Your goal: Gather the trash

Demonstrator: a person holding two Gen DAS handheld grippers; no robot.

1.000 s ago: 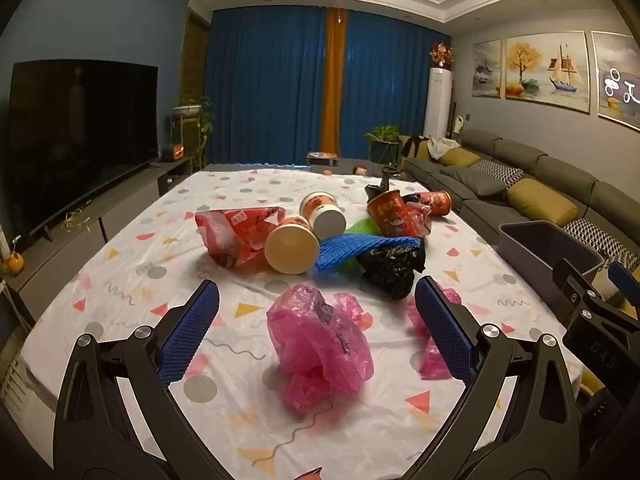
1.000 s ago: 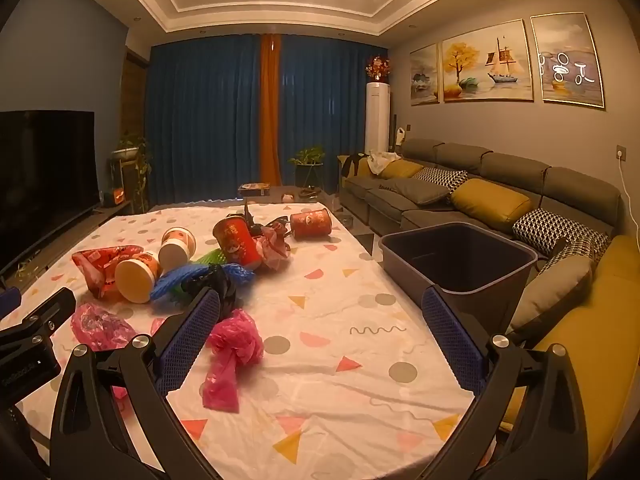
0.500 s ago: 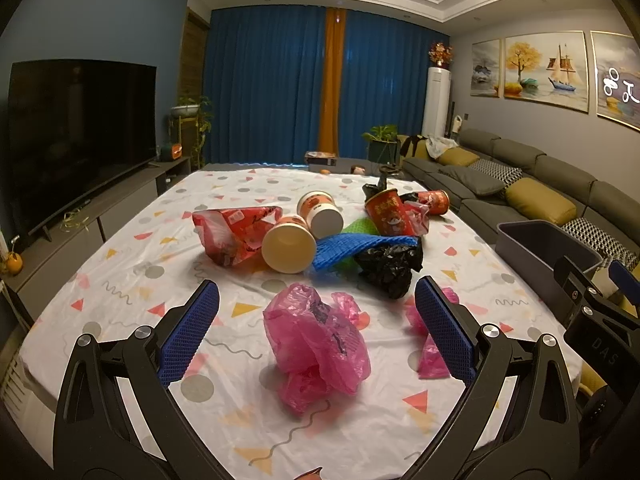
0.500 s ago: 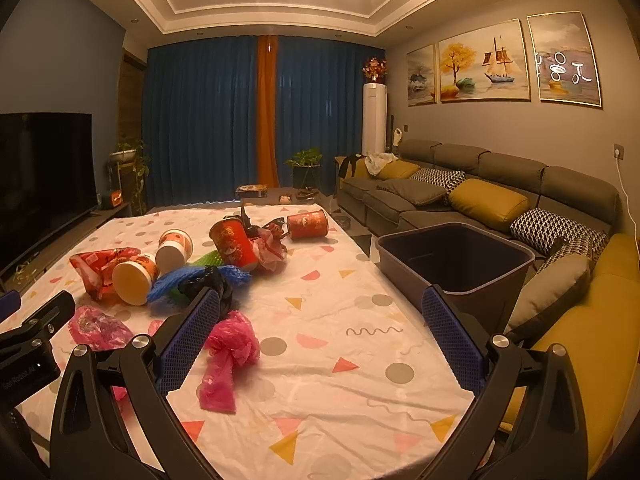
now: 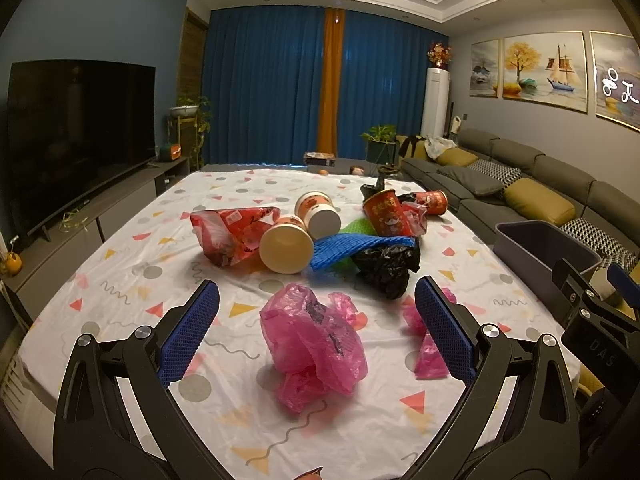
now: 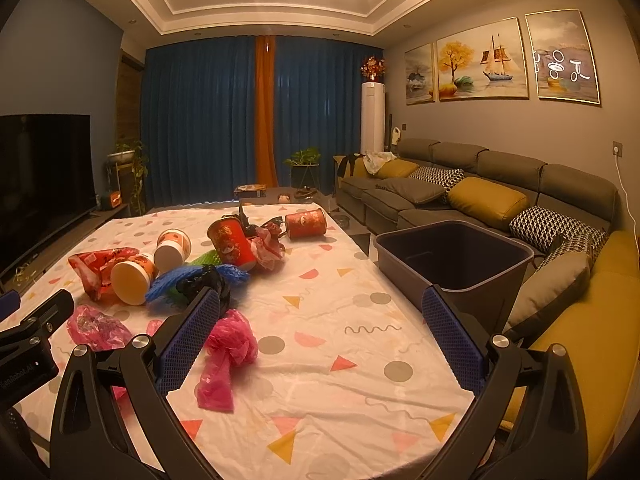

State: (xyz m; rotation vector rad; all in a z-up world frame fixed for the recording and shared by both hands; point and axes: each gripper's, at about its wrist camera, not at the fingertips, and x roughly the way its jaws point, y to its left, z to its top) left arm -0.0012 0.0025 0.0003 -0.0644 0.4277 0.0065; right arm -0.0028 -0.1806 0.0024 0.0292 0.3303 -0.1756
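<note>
Two grippers creeping closer, nothing grabbed yet.
Left gripper (image 5: 316, 328) has edged in, spread around the crumpled pink plastic bag (image 5: 312, 340); right gripper (image 6: 320, 336) spread too, dark grey bin (image 6: 452, 264) still empty.

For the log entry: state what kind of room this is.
Most likely a home living room: a long grey sofa along the wall, a large television opposite, and framed paintings above the sofa. The table between them holds scattered trash.

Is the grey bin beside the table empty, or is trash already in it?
Empty as far as visible: the grey bin shows only bare dark walls and floor in the right wrist view; its near corner is hidden.
</note>
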